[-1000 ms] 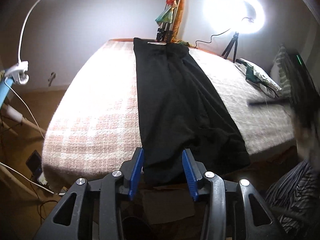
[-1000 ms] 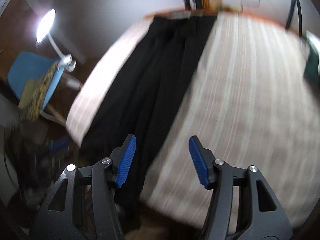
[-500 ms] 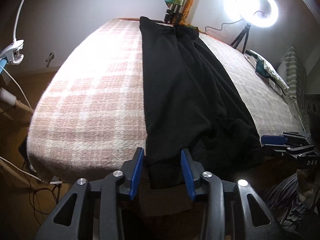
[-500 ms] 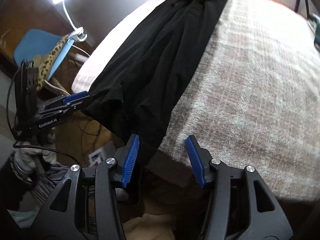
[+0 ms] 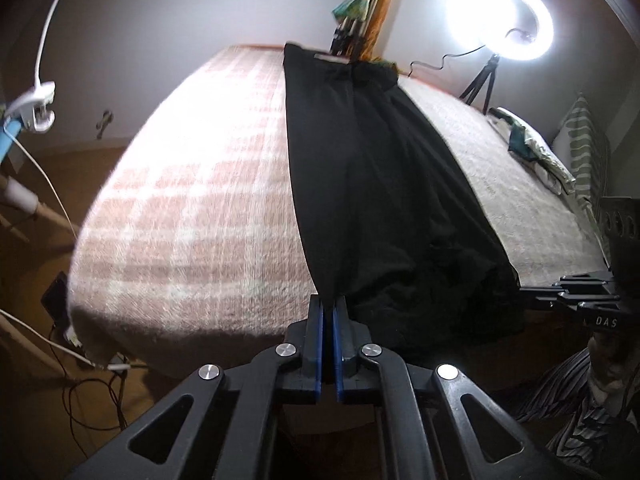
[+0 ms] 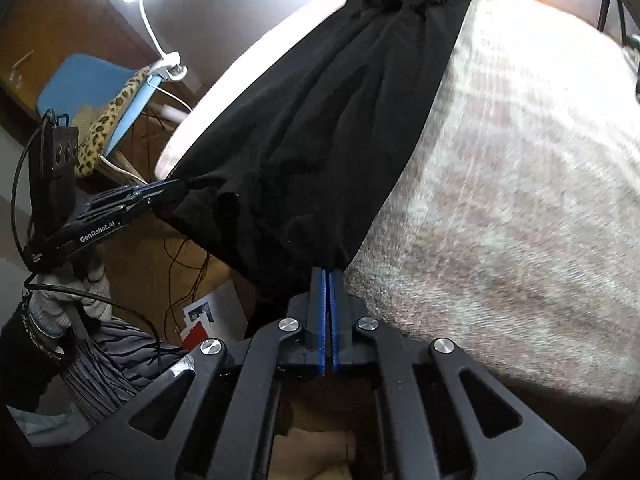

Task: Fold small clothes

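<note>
Black trousers (image 5: 372, 184) are lying lengthwise down the centre of the frame on a plaid blanket (image 5: 192, 216). The left gripper (image 5: 329, 304) and right gripper (image 6: 329, 274), jaws having just been closing, are pinching the hem corners at bottom centre.

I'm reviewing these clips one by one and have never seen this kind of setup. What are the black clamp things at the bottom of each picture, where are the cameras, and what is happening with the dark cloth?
No robot here: a person holds a two-finger clamp in each hand, each with a wide-angle camera looking along its fingers. One picture comes from the left gripper, the other from the right gripper. A long black garment lies lengthwise on a bed under a pink checked blanket. Both grippers have just closed, each pinching one near corner of the garment's hem at the bed's edge. Each view also shows the other gripper off to the side. A ring light stands behind.
</note>
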Motion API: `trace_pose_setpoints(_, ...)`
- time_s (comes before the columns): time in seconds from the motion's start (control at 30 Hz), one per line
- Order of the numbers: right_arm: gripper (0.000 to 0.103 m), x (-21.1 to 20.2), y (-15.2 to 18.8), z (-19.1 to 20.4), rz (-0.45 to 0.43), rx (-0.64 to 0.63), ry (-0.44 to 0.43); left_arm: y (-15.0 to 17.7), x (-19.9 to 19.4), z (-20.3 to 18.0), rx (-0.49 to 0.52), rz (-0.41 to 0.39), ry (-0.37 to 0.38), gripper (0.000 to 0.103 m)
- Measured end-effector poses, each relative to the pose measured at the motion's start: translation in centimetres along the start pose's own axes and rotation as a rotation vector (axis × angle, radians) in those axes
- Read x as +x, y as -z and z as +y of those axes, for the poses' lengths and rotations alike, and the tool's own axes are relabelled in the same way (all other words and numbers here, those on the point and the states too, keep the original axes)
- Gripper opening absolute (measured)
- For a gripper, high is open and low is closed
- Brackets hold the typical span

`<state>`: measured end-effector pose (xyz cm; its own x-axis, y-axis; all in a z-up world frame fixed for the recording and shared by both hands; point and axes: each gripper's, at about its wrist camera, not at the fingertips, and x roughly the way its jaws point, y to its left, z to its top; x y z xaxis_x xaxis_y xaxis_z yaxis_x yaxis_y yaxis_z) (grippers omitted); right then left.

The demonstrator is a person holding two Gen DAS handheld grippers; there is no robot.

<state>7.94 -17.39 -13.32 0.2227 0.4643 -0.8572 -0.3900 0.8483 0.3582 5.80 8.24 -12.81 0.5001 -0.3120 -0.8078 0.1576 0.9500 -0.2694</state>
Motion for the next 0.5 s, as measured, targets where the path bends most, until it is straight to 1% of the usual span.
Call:
trace_pose_setpoints(0.03, 0.002, 0.1, 0.0, -0.1, -0.001, 0.009, -0.010, 0.0, 0.3, 0.0, -0.002, 0.010, 0.001, 0.001)
trace_pose_setpoints(0.13, 0.002, -0.4, -0.2, -0.3, -0.014, 0.033, -0.044, -0.2, -0.2, -0.4, 0.018, -0.006, 0.003, 0.001)
trace_pose_setpoints(0.23, 0.002, -0.9, -0.2, -1.1, -0.031, 0.069, -0.082, -0.4, -0.4, -0.2, 0.009, -0.009, 0.007, 0.001)
trace_pose_setpoints(0.33, 0.003, -0.5, 0.2, -1.5, -0.016, 0.121, -0.136, -0.3, 0.0, 0.1, 0.003, 0.003, 0.008, 0.001)
trace_pose_setpoints(0.37, 0.005, -0.3, 0.5, -1.7, -0.005, 0.152, -0.170, -0.3, 0.0, 0.1, 0.004, 0.003, 0.008, 0.001)
trace_pose_setpoints(0.4, 0.014, -0.2, 0.7, -1.9, 0.003, 0.174, -0.194, -0.3, 0.0, 0.2, 0.005, 0.004, 0.011, 0.001)
trace_pose_setpoints(0.43, 0.021, -0.3, 1.1, -2.0, 0.003, 0.199, -0.215, -0.3, 0.0, 0.3, 0.004, 0.004, 0.015, 0.001)
trace_pose_setpoints(0.47, 0.033, -0.3, 1.5, -2.0, 0.004, 0.212, -0.230, -0.3, -0.1, 0.4, 0.002, 0.004, 0.018, 0.001)
trace_pose_setpoints(0.5, 0.038, -0.3, 1.9, -1.9, 0.008, 0.223, -0.247, -0.4, -0.1, 0.5, 0.001, 0.004, 0.021, 0.001)
